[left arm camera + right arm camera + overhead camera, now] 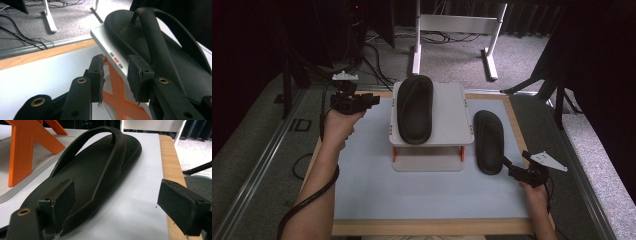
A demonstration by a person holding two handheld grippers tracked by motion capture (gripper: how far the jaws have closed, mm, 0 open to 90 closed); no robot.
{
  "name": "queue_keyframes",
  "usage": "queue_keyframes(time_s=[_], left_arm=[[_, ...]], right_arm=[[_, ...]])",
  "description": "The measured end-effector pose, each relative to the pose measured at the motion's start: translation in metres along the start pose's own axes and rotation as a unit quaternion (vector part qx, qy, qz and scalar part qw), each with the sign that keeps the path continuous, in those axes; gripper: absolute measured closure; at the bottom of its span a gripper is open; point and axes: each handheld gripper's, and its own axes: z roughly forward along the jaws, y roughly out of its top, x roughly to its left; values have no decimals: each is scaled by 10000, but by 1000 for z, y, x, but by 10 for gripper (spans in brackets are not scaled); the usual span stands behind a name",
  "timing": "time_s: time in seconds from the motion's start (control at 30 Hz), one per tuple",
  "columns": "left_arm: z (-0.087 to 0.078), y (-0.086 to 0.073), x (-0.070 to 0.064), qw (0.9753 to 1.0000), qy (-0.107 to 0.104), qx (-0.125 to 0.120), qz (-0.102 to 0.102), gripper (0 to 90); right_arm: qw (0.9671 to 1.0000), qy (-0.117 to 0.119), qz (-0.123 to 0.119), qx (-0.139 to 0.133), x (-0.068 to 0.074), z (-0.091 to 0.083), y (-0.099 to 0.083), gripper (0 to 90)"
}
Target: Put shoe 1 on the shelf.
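Worktop (422, 195): pale surface with a wooden edge, seen from above.
Raised stand (447, 107): white platform on orange cross-braced legs, set at the middle of the worktop toward the far side.
Sandal on stand (415, 107): black, strap up, lying lengthwise on the left half of the platform.
Sandal on worktop (489, 141): black, strap up, lying flat just right of the stand, near the wooden edge.
Left hand-held gripper (368, 100): held above the far left of the worktop, pointing right toward the stand; jaws spread a little, nothing between them. In the left gripper view its pads (136, 75) frame the stand's edge and the sandal on it, apart from both.
Right hand-held gripper (512, 167): held at the near right, just beside the near end of the sandal on the worktop; jaws spread wide. In the right gripper view one pad (62, 202) lies over the sandal's near end, the other over bare worktop; whether it touches cannot be told.
Floor (452, 55): grey carpet with cables and a white frame.
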Motion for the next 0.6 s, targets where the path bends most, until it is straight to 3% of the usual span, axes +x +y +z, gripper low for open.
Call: queue_keyframes(time_s=[0.27, 0.37, 0.5, 0.57, 0.6], left_arm=[[-7, -26, 7, 9998, -63, -209, 18, 650], [-8, -36, 7, 9997, -3, -188, 149, 650], [-9, -49, 7, 9998, 15, -167, 145, 650], [-10, -56, 6, 9993, 147, -183, 276, 651], [-10, -59, 7, 9995, 58, -200, 230, 651]], right_arm=[[10000, -4, 3, 2, 0, 0, 0, 139], [10000, 0, 10, 1, 0, 0, 0, 140], [10000, -4, 5, 6, 0, 0, 0, 139], [10000, -2, -2, 13, 0, 0, 0, 139], [10000, 1, 12, 13, 0, 0, 0, 139]])
